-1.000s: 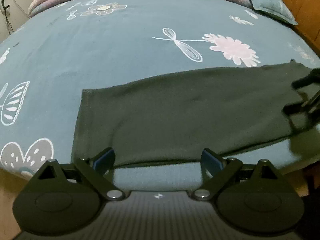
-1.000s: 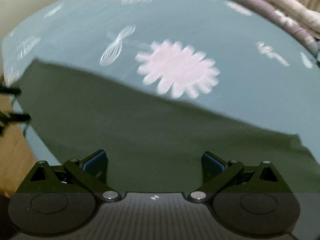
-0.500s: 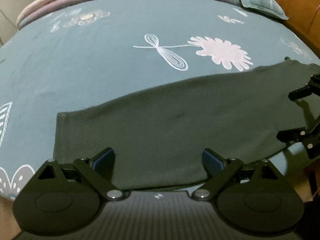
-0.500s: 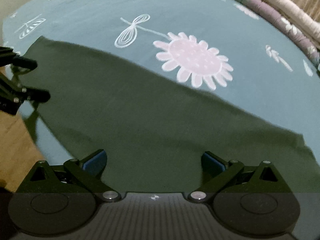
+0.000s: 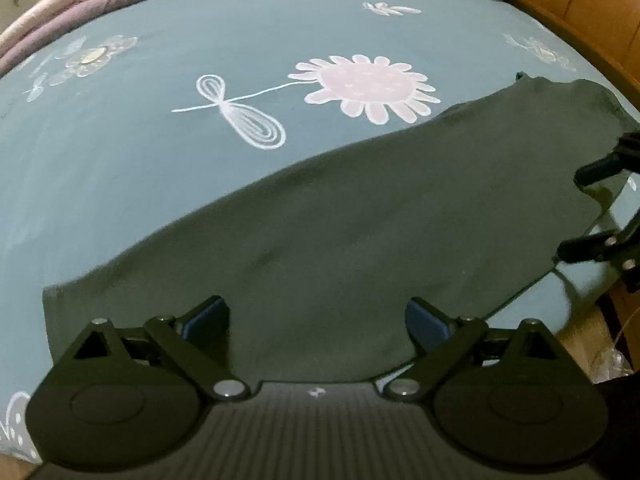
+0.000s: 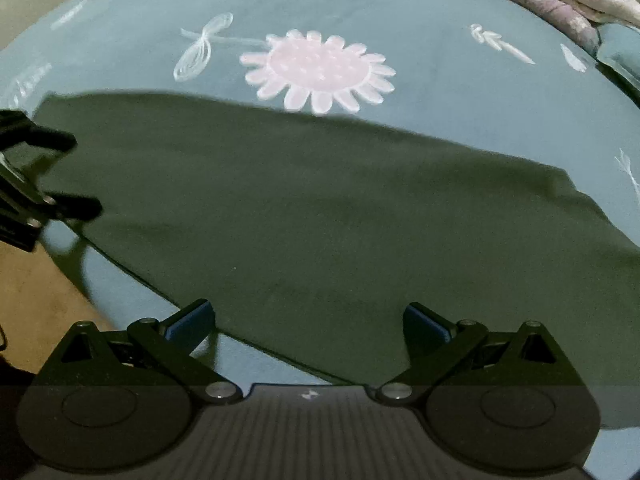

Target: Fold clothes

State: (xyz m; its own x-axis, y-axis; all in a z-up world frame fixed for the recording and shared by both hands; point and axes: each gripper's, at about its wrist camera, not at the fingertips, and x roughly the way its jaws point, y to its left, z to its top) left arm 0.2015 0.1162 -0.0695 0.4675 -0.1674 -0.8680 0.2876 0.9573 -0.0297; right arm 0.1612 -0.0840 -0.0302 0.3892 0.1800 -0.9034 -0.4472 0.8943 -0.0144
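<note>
Across the frame's middle, a dark green garment [image 5: 360, 220] lies flat on the bed [image 5: 120, 140]; both left tongs [image 5: 316, 316] and right tongs [image 6: 306, 318] hover released, gripping nothing.

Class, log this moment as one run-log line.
step: pre-grasp | dark green garment: flat on teal floral bedsheet | left gripper: open | right gripper: open

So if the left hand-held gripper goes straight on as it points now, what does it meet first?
Most likely the dark green garment: it lies directly ahead of the open left hand-held gripper, spread on the blue floral bedsheet. Depth is unclear, so how soon it would touch cannot be told.
</note>
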